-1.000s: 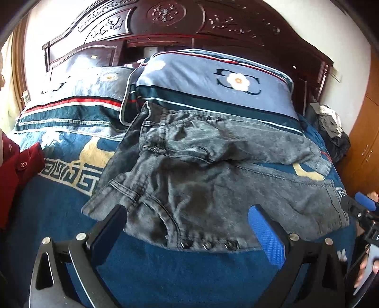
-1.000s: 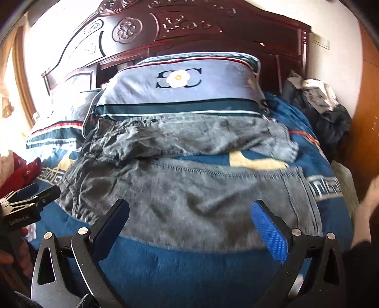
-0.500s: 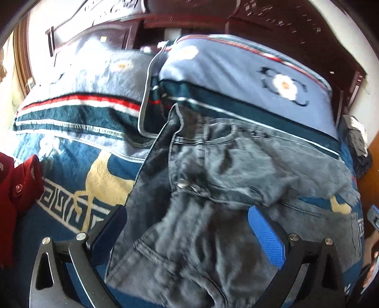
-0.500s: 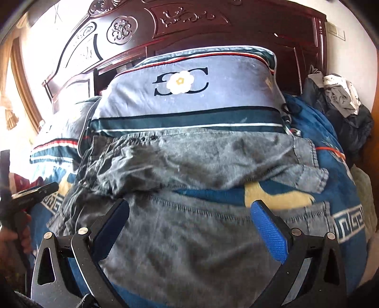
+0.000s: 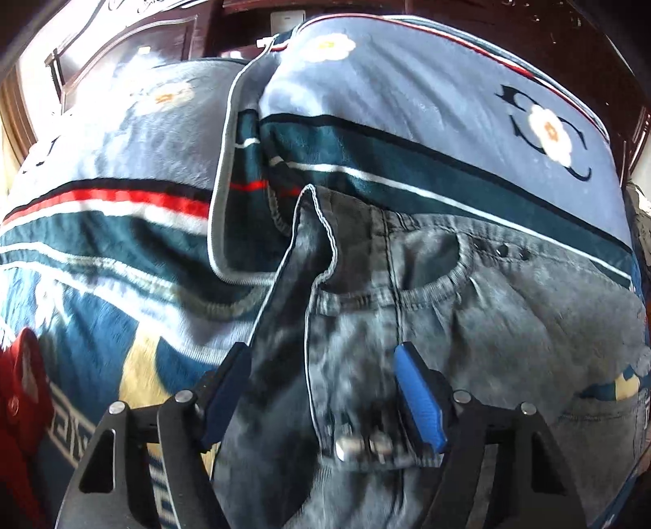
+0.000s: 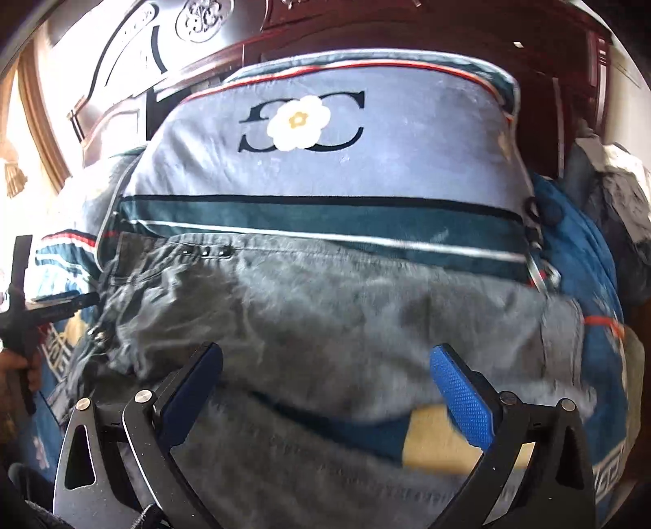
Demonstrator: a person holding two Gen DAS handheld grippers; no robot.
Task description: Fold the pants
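Observation:
Grey washed jeans [image 5: 468,309] lie spread on the bed, the waistband end up against the pillows. In the left wrist view my left gripper [image 5: 321,390] is open, its blue pads straddling the waistband near the fly buttons [image 5: 362,445]. In the right wrist view the jeans [image 6: 346,309] fill the middle; my right gripper [image 6: 325,390] is open and low over the upper leg. The left gripper [image 6: 44,313] shows at the left edge there.
Two blue-grey pillows [image 6: 325,162] lean on a dark carved wooden headboard [image 6: 195,20]. A blue patterned bedspread [image 5: 105,325] covers the bed. A red garment [image 5: 20,398] lies at the left. Dark clothes [image 6: 618,211] are piled at the right.
Both grippers have moved forward toward the pillows and down close to the jeans. The left gripper's jaws have narrowed around the waistband. The jeans have not moved.

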